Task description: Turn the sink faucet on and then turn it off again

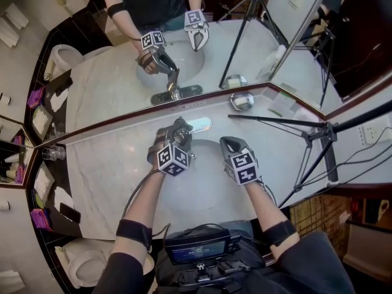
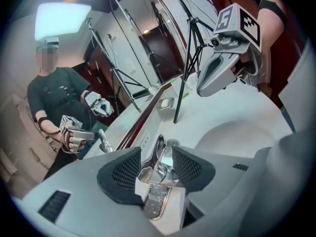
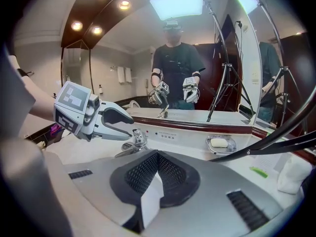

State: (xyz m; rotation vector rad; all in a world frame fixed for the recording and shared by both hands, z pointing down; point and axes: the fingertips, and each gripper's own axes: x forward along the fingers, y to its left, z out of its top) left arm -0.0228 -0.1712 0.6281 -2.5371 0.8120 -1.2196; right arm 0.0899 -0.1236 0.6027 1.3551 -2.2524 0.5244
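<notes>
- A person's two forearms, each with a dark band, reach out over a pale marble counter (image 1: 101,176), one hand-held gripper apiece.
- The right gripper (image 1: 229,144) hangs over the white sink basin (image 1: 207,164), angled down. Its dark mesh-faced jaws are pressed together with nothing between them.
- The left gripper (image 1: 176,135) is tipped down at the back edge of the basin, its jaws spread wide.
- The chrome faucet (image 2: 157,158) stands between those spread jaws at the rear rim of the basin, its lever pointing up and away. In the left gripper view a jaw flanks it on each side, close against the metal; neither pad can be seen pressing on it.
- From the right gripper view, the left gripper's grey jaw tips sit just beside the faucet's body.
- To the right of the faucet, against the wall edge, a small metal soap dish (image 3: 220,143) holds a pale bar of soap.
- A black tripod (image 1: 309,144) straddles the counter's right end.
- Behind the counter a wall mirror (image 1: 116,84) repeats the person, both grippers and the faucet.
</notes>
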